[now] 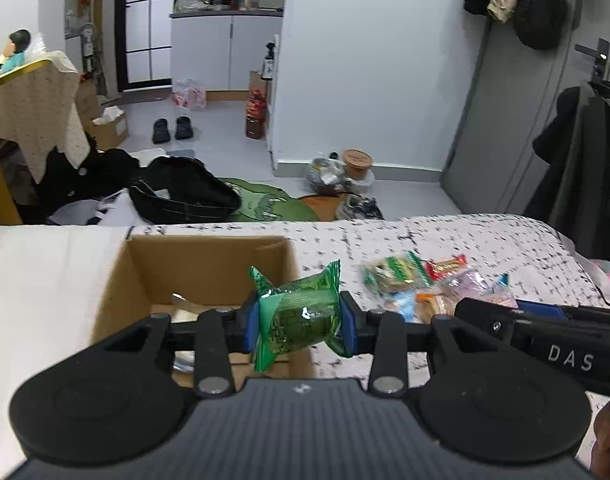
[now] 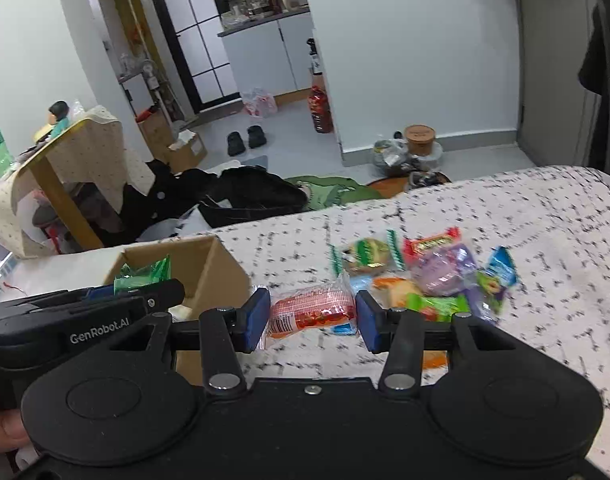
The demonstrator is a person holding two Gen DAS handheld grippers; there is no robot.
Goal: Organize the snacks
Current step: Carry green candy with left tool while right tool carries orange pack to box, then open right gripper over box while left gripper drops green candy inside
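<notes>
- while the left gripper (image 1: pixel 300 320) hung over the open cardboard box (image 1: pixel 153 276), its blue pads were clenched on a green snack packet (image 1: pixel 299 312), which sat upright between them above the box's right wall.
- the right gripper (image 2: pixel 313 318) was grasping a red and orange snack packet (image 2: pixel 311 314), lying crosswise between its pads, above the bed's speckled cover (image 2: pixel 505 208) and just right of the box (image 2: pixel 217 264).
- a loose pile of other snacks (image 2: pixel 433 276) lay on the bed cover to the right of the box, near the right gripper's far pad.
- inside the box, something pale and shiny (image 1: pixel 185 308) showed at the bottom; what it was could not be told.
- each gripper appeared at the edge of the other's view.
</notes>
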